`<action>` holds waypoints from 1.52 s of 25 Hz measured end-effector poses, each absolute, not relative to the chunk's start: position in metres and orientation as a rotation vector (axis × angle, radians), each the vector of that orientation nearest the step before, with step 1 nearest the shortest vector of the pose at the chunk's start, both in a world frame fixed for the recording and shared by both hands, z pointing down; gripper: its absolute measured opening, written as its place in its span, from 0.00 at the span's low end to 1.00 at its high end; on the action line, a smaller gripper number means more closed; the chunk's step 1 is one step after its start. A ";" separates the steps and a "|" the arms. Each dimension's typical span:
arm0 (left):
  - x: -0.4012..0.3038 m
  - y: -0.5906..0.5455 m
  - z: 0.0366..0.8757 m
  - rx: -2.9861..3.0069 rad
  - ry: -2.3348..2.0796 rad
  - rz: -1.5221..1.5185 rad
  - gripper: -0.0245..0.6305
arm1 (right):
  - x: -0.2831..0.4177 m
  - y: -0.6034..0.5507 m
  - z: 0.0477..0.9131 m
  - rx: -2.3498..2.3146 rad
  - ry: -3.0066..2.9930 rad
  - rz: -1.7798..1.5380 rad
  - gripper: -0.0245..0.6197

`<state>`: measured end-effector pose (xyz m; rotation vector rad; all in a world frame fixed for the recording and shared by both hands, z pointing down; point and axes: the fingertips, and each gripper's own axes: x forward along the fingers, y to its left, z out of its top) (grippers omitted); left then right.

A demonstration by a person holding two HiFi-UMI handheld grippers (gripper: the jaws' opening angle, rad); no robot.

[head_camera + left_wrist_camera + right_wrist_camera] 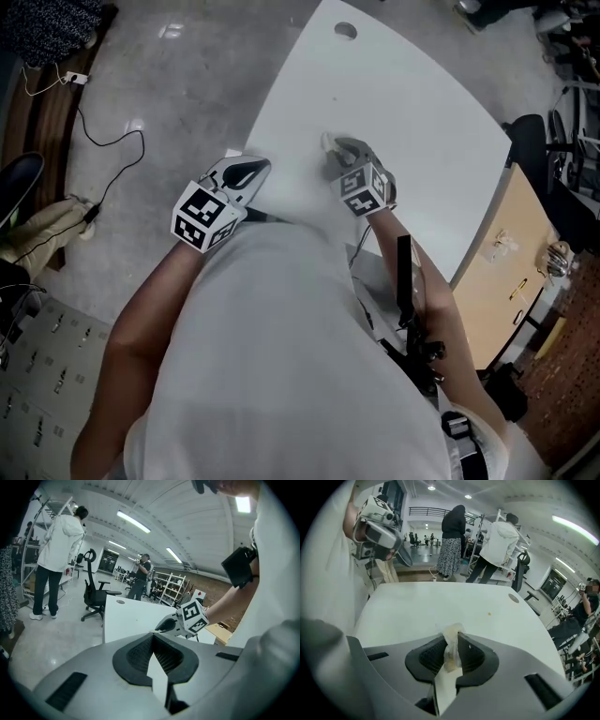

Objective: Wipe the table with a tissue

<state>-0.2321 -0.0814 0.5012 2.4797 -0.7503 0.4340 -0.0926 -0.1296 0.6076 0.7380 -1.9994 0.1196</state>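
The white table (412,122) fills the middle of the head view. My right gripper (339,150) is over its near part, pointing steeply down, shut on a crumpled, slightly yellowed tissue (451,644). The wad sticks out past the tips onto the tabletop (440,606). A small brownish speck (489,614) lies on the surface further out. My left gripper (246,174) hovers at the table's near left edge, jaws together with nothing between them. In the left gripper view the left gripper (153,634) faces the right gripper (164,625). The right gripper view has the left gripper (377,524) at upper left.
A round cable hole (345,30) sits at the table's far end. A wooden cabinet (511,272) stands against the right side. A black office chair (96,595) and several standing people (58,555) are beyond the table. A cable (112,141) runs across the floor at left.
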 end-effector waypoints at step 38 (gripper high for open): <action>-0.267 -0.086 0.504 2.401 -0.884 0.402 0.05 | -0.073 -0.269 0.606 0.734 -2.002 0.203 0.14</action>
